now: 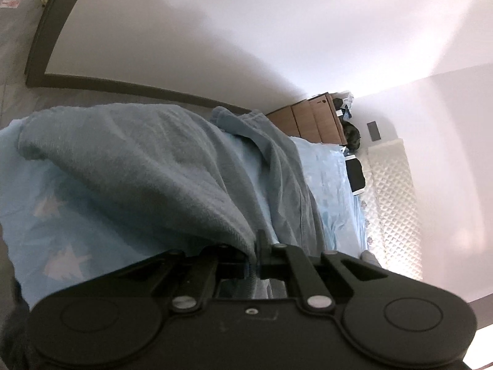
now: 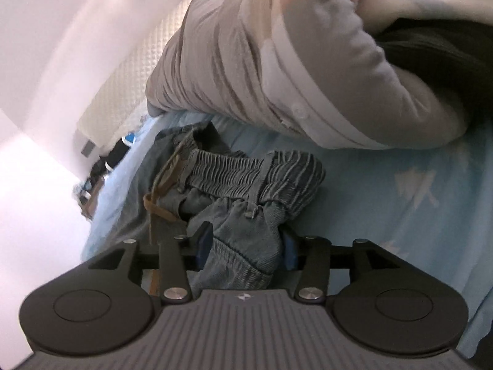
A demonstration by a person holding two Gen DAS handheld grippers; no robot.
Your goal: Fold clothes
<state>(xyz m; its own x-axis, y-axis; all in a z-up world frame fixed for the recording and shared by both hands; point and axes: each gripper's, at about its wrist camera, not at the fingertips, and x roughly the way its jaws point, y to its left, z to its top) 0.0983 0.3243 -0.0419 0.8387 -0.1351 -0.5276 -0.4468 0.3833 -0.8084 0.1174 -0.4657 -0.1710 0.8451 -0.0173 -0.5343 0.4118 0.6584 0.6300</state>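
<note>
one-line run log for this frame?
left gripper: shut on trouser leg | right gripper: open around waistband | surface: blue bedsheet

White wall (image 1: pixel 277 30), plain, with a dark baseboard (image 1: pixel 55 30) curving along the grey floor (image 1: pixel 15 46). Bed under a pale blue sheet (image 1: pixel 61 191) printed with white shapes. Wooden cabinet (image 1: pixel 311 117) in the far corner, dark clutter just beside it. White quilted headboard (image 1: pixel 394 191) runs along the bed edge, brightly lit. Small dark wall plate (image 1: pixel 374 131) above it. Strong light on the right-hand wall.
</note>
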